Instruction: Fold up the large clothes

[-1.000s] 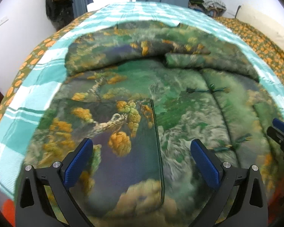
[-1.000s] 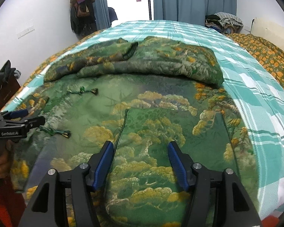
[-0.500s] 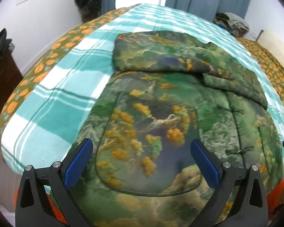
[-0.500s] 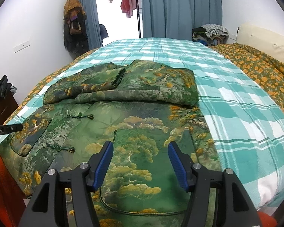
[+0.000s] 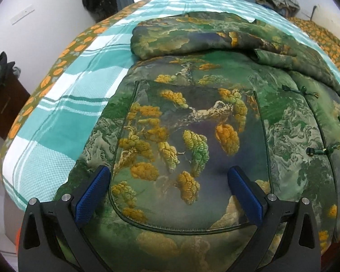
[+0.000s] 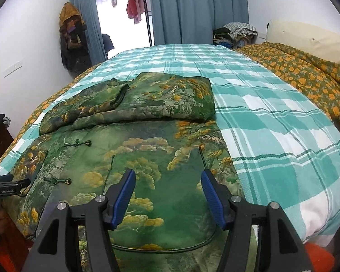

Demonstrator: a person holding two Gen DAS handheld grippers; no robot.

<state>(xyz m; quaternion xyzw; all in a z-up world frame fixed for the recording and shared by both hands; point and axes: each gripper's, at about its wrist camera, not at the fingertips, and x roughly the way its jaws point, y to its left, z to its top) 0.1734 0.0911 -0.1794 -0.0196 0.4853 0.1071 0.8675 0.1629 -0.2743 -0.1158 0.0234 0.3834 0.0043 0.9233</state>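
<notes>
The near hem of the jacket was what the coming move seemed to turn on: it lay directly below and ahead of both claws, draped over the near edge of the bed, with the garment's long axis running straight away from them towards the curtains. The left gripper hung spread wide over the jacket's left patch pocket, nothing between its ridged blue pads; the right gripper stood spread too, though less so, above the matching pocket on the other side, and it also pinched nothing. Neither looked nearer to the hem than the other, each over its own corner. The jacket itself was a padded, slightly glossy brocade in greens with woven gold trees and pale rock, its pockets edged in dark cord and its front closed by knotted green toggles. Farther up the jacket, the sleeves were already folded across the chest in a thick, rumpled band. Beyond the jacket stretched a teal and white checked blanket, soft and flat, and past its right side a quilt with orange flowers
</notes>
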